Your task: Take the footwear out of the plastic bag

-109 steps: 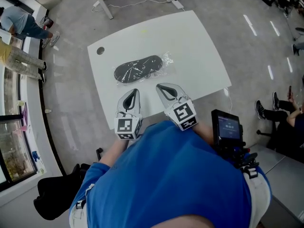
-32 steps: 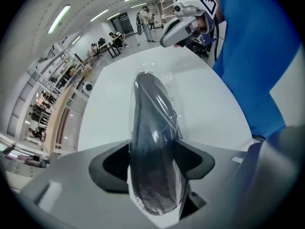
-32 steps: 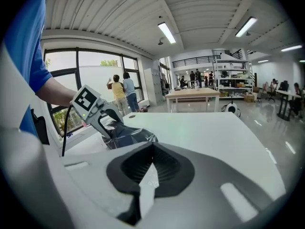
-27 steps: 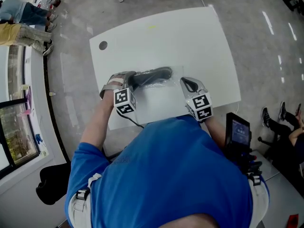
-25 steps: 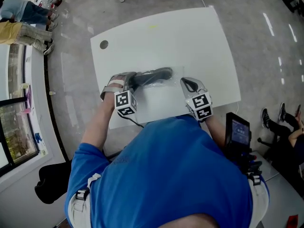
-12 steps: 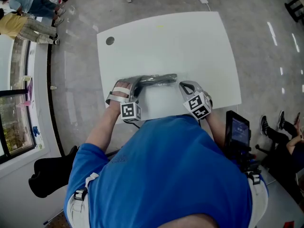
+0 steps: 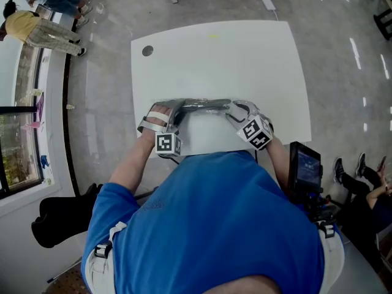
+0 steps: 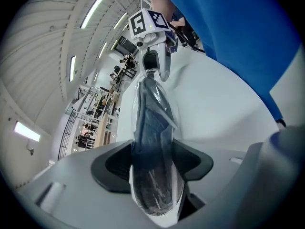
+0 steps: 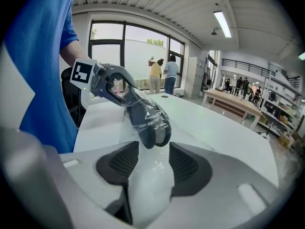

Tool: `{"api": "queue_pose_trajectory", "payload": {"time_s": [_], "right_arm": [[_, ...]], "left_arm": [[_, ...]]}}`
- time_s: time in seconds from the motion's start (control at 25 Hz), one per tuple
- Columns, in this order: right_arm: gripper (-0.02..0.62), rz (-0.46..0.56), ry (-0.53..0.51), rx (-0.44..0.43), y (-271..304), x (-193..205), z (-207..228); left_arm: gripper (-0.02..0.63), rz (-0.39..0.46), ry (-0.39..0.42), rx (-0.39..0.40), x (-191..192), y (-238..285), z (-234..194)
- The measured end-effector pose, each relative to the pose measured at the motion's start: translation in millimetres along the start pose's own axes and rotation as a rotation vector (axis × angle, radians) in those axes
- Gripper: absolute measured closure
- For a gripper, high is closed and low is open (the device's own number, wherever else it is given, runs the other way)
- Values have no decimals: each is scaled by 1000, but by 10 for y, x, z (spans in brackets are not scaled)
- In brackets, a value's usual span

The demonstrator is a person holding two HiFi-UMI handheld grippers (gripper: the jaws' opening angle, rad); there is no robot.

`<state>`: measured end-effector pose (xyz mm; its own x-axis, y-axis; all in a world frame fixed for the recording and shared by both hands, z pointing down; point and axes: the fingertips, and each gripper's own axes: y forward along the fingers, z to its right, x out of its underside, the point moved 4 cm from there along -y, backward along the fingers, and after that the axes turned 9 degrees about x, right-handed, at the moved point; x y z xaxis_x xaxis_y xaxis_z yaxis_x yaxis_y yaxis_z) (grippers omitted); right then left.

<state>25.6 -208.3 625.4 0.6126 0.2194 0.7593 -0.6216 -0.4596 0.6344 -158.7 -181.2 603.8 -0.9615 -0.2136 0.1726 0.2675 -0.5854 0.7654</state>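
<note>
Head view: the person leans over the near edge of the white worktop (image 7: 233, 60), both forearms reaching forward and angled down, a gripper in each hand. The left hand (image 7: 156, 118) sits towards the near left corner. The right one is further along the same edge, and its marker cube is tipped over to one side.

Between the two stretches the clear plastic bag (image 7: 214, 103), running along the near edge. The dark footwear (image 7: 196, 106) is inside it, turned on its narrow side so that it looks thin from above.

The left gripper (image 8: 152, 161) is clenched on one end of the footwear through the plastic, its pads pressing on either side.

The right gripper (image 9: 148, 163) has just been opening its jaws. They stand apart now, with only the bag's crumpled, empty end lying between them. The other end of the footwear hangs just beyond the jaw tips, not gripped.
</note>
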Motion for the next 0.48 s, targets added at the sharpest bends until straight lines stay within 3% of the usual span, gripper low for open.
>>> {"api": "queue_pose_trajectory", "payload": {"time_s": [0.48], "right_arm": [[401, 103, -56, -73, 34, -222, -60]], "left_arm": [[347, 22, -6, -6, 65, -174, 34]]}}
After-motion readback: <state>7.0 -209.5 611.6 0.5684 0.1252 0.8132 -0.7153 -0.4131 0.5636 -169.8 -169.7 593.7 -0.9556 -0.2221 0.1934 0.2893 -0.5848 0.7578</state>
